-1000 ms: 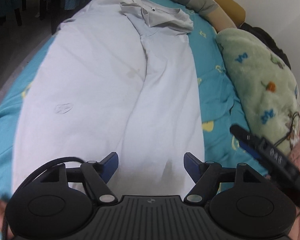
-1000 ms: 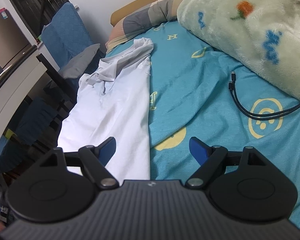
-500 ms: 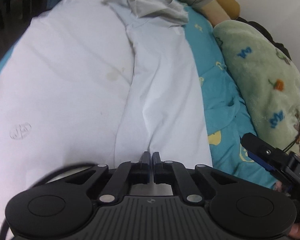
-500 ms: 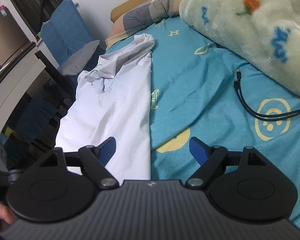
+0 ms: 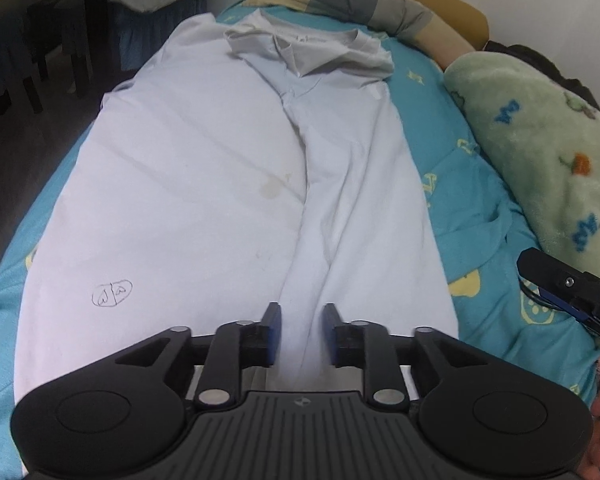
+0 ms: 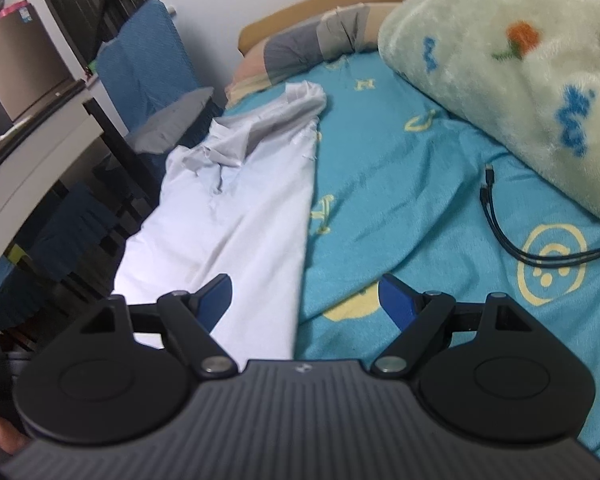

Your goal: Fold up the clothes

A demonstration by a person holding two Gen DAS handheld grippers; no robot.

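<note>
A white shirt (image 5: 220, 200) with a grey collar (image 5: 312, 52) lies lengthwise on the turquoise bed sheet (image 5: 488, 240), collar at the far end. A long crease runs down its middle. My left gripper (image 5: 302, 332) hovers over the near hem at that crease. Its blue-padded fingers stand a narrow gap apart, with cloth showing beneath them. The right wrist view shows the same shirt (image 6: 240, 220) to the left. My right gripper (image 6: 306, 300) is wide open above the shirt's right edge and the sheet, holding nothing. Its black finger (image 5: 568, 292) shows at the right of the left wrist view.
A green fleece blanket (image 6: 500, 60) is heaped along the right side of the bed. A black cable (image 6: 516, 240) lies on the sheet beside it. A striped pillow (image 5: 360, 4) sits at the head. Left of the bed are a blue-draped chair (image 6: 148, 64) and dark furniture.
My left gripper went from wide open to fully shut over the hem, and now its fingers have parted a little and pulled back. The right gripper stayed open, shifting slightly.
</note>
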